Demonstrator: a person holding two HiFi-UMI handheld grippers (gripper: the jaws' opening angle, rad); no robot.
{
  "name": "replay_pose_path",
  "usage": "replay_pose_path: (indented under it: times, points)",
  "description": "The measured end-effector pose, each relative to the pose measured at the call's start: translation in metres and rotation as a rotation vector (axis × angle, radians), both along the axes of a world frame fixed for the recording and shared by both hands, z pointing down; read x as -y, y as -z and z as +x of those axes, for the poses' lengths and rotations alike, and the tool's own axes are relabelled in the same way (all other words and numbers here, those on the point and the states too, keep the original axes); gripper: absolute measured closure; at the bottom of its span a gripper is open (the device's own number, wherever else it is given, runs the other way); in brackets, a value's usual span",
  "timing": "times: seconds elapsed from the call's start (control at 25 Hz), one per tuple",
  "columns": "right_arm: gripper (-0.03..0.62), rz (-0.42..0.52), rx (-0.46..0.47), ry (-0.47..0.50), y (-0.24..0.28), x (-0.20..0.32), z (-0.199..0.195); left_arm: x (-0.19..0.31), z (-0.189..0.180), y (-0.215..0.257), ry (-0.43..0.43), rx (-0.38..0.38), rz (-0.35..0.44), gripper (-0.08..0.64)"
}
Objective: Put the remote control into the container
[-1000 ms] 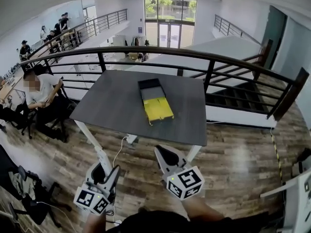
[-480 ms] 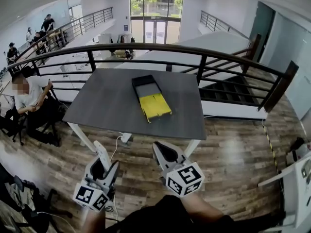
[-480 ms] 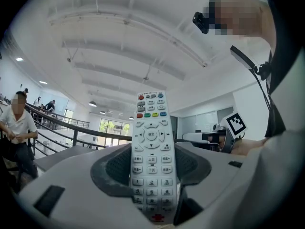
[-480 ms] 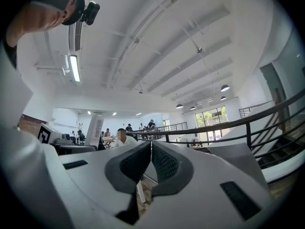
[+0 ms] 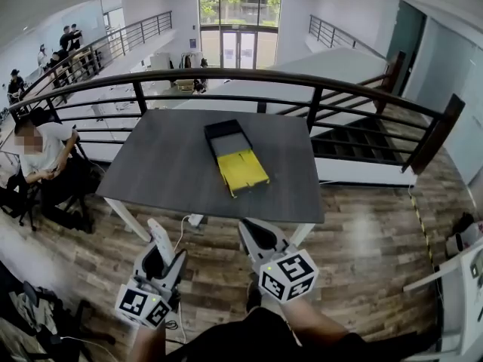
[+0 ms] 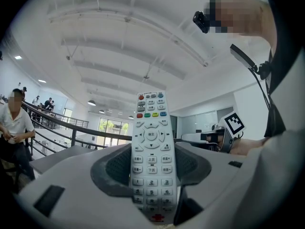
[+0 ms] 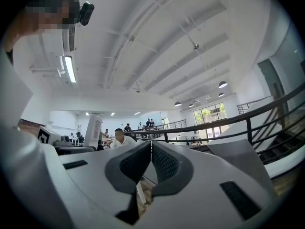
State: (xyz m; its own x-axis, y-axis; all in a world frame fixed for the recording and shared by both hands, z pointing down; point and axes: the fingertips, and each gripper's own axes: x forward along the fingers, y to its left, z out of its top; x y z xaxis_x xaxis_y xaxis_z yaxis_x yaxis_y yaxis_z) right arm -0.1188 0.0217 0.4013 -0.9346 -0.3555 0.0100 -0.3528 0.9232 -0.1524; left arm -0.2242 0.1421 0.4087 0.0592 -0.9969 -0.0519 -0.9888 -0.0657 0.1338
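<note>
A white remote control [image 6: 151,147] with coloured top buttons stands upright between the jaws of my left gripper [image 6: 151,168], which is shut on it. In the head view the remote [image 5: 161,241] sticks up from the left gripper [image 5: 161,261] low at the left, short of the table. My right gripper [image 5: 260,243] hangs beside it, its jaws pressed together with nothing between them [image 7: 150,163]. The container [image 5: 232,154], a black box with a yellow flap folded out toward me, lies on the middle of the dark grey table [image 5: 166,164], well ahead of both grippers.
A black metal railing [image 5: 317,96] curves behind the table. The floor [image 5: 362,247] is wooden planks, with a cable [image 5: 181,236] trailing by the table's white leg. A seated person [image 5: 38,153] is at the far left, others stand on the balcony beyond.
The table and container sit slightly nearer and more centred than a second ago. Both grippers keep their places low in the view, the left still holding the remote.
</note>
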Motion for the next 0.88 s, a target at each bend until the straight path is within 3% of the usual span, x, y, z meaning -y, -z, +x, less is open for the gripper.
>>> replay_pose_path:
  times: [0.6,0.88]
  points:
    - [0.591,0.009,0.04,0.024,0.012,0.135,-0.029,0.134,-0.028,0.011,0.015,0.016,0.007,0.316]
    - [0.591,-0.011,0.051,0.051,0.021,0.186,-0.048,0.187,-0.047,0.018,0.055,0.024,-0.029,0.316]
